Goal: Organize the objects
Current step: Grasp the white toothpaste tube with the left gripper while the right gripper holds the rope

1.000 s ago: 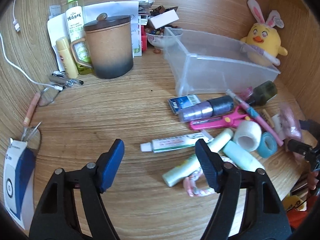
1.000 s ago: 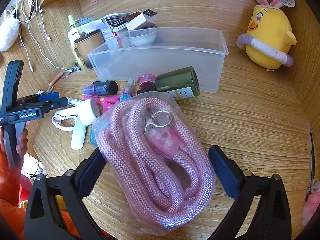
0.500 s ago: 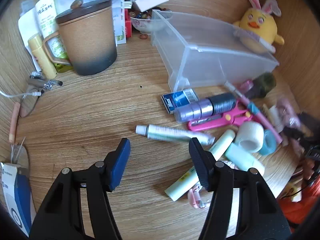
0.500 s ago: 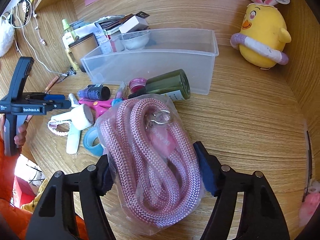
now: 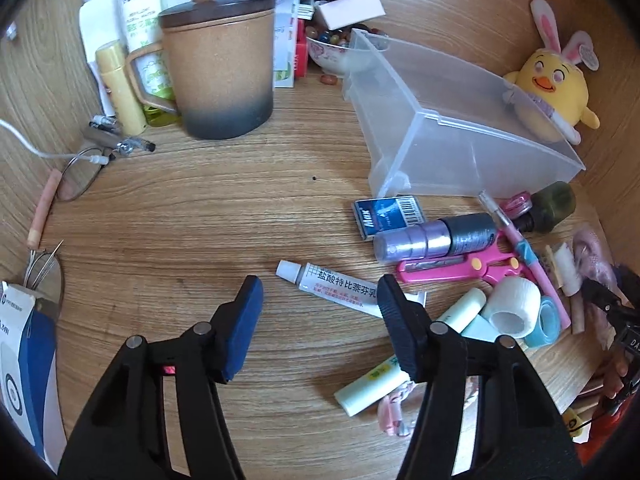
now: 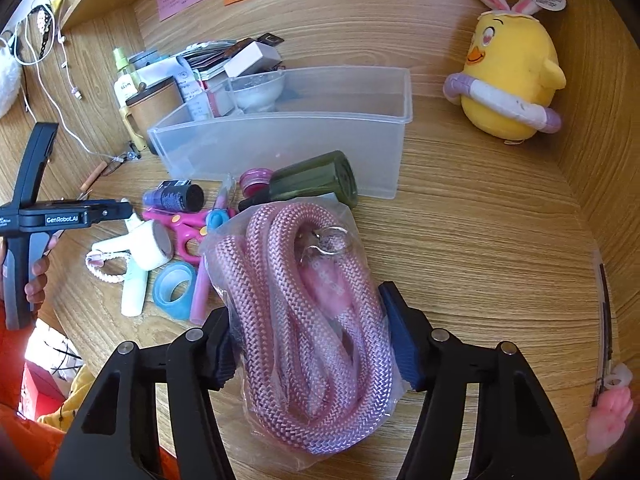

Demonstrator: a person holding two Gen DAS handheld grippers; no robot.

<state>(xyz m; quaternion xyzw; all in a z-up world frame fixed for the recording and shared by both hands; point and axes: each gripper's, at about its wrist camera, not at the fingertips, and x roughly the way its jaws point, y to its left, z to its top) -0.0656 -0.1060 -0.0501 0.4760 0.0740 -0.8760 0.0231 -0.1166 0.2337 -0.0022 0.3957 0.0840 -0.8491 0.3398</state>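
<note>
Rope bag (image 6: 308, 320): one, right gripper (image 6: 310, 346) closing on it; left gripper (image 5: 320, 312) closing, empty.

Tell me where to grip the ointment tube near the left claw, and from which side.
Probably from above, across the middle of the ointment tube. It lies flat on the desk, cap end clear, crimped tail under the claw's finger; the round body is the narrowest span.
</note>
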